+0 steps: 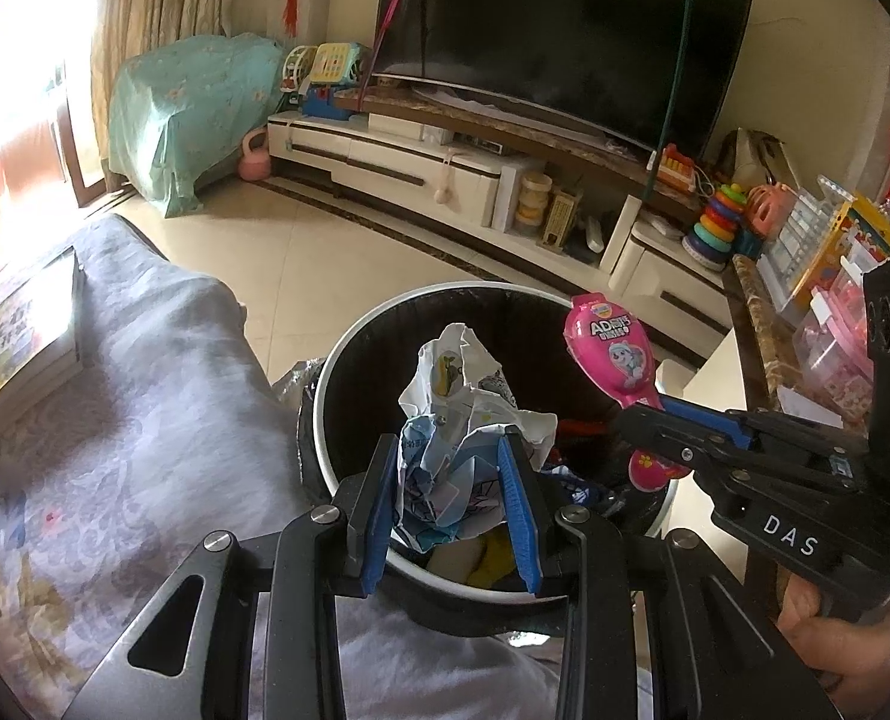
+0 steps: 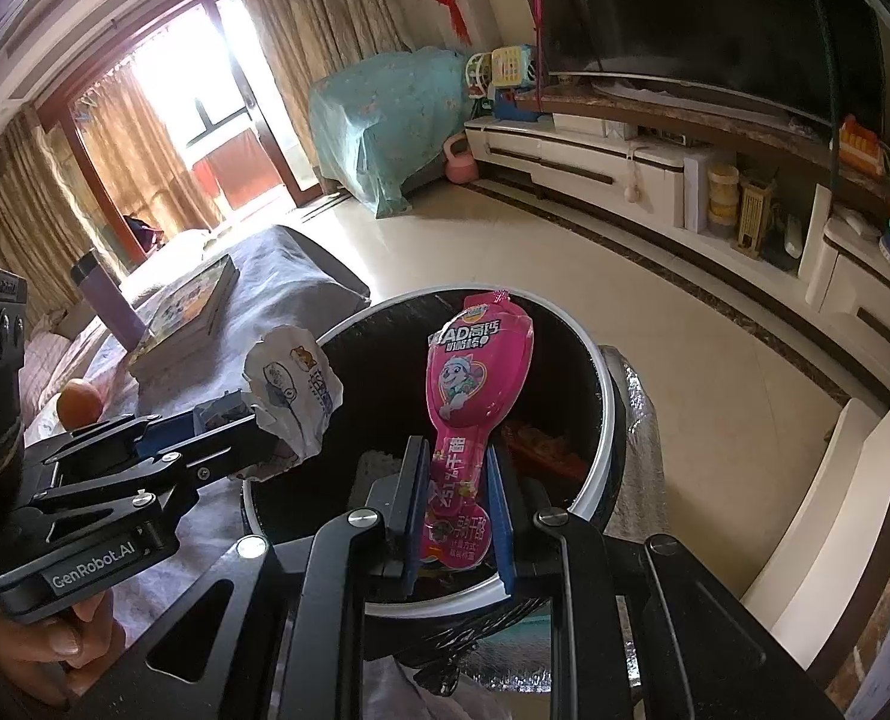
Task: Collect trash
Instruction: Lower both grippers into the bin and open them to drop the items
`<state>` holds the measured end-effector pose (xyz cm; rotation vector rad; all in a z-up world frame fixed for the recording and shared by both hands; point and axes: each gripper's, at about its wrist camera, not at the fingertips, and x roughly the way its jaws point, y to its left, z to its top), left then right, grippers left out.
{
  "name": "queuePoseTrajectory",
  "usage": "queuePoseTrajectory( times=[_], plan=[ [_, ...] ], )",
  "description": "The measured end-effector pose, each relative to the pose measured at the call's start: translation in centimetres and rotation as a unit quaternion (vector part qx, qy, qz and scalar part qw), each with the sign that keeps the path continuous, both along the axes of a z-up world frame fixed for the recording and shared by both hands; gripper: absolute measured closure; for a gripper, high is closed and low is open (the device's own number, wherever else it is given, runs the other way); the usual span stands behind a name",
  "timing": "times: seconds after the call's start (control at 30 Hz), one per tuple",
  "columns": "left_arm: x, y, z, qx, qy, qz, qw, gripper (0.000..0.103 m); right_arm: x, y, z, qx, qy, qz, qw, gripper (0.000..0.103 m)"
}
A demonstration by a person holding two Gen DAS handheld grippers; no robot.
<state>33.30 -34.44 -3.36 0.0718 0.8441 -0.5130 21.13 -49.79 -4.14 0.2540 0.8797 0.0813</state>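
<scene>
My left gripper (image 1: 448,456) is shut on a crumpled white and blue wrapper (image 1: 466,414) and holds it over the near rim of the round trash bin (image 1: 349,342). It also shows in the right wrist view (image 2: 292,390), held by the left gripper (image 2: 259,420). My right gripper (image 2: 457,468) is shut on a pink spoon-shaped snack packet (image 2: 475,378) above the bin (image 2: 610,396). In the left wrist view the right gripper (image 1: 643,414) holds the packet (image 1: 610,348) over the bin's right side. The bin is lined black and holds other trash.
A table under a grey patterned cloth (image 1: 145,396) carries a stack of books (image 1: 19,348), an orange (image 2: 79,402) and a purple bottle (image 2: 106,300). A TV cabinet (image 1: 445,168) with toys stands across the tiled floor. A shelf with boxes (image 1: 829,300) is at right.
</scene>
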Motion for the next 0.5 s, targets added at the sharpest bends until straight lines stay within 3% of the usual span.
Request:
queuePoseTrajectory(
  times=[0.5],
  plan=[
    [0.08,-0.61,-0.03,0.004,0.004,0.000,1.0000,0.071,0.70,-0.01,-0.19,-0.002,0.009,0.006,1.000,0.084]
  ],
)
